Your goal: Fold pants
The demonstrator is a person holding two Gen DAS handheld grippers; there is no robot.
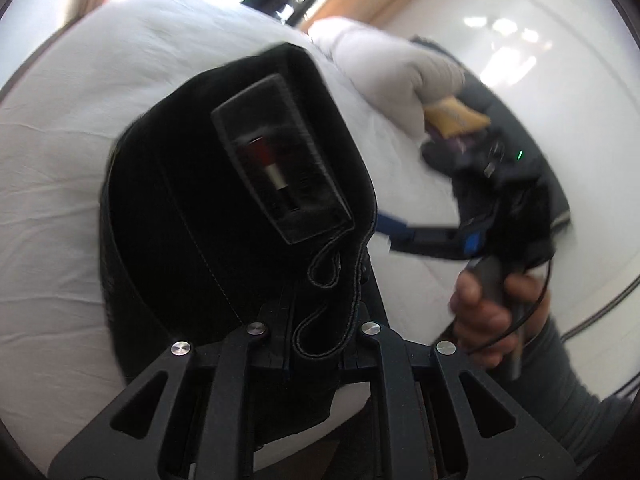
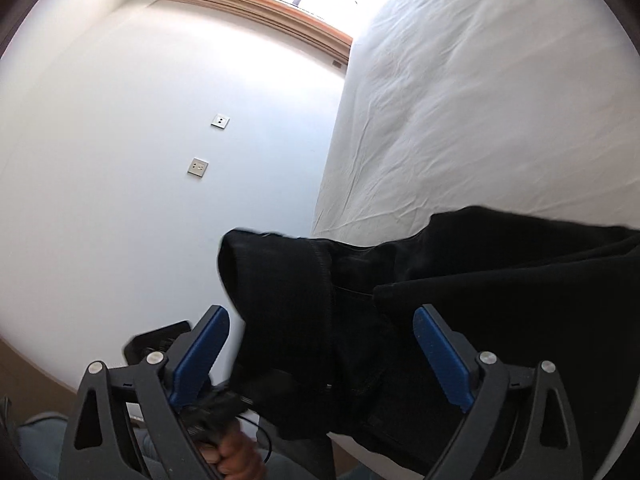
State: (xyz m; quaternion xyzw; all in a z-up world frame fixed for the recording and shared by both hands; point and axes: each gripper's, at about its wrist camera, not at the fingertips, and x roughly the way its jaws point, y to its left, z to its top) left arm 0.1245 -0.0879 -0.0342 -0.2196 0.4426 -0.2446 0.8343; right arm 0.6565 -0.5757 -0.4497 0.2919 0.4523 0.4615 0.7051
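The black pants hang from my left gripper, which is shut on their waistband edge; a dark label patch faces the camera. They drape over the white bed. In the right wrist view the pants lie bunched at the bed's near edge, between and beyond the blue pads. My right gripper is open with cloth between the jaws, not clamped. It also shows in the left wrist view, held by a hand at the right.
A white pillow lies on the bed, with a dark bag and yellow packet beside it. A white wall with two sockets stands left of the bed. A window with a wooden frame is beyond.
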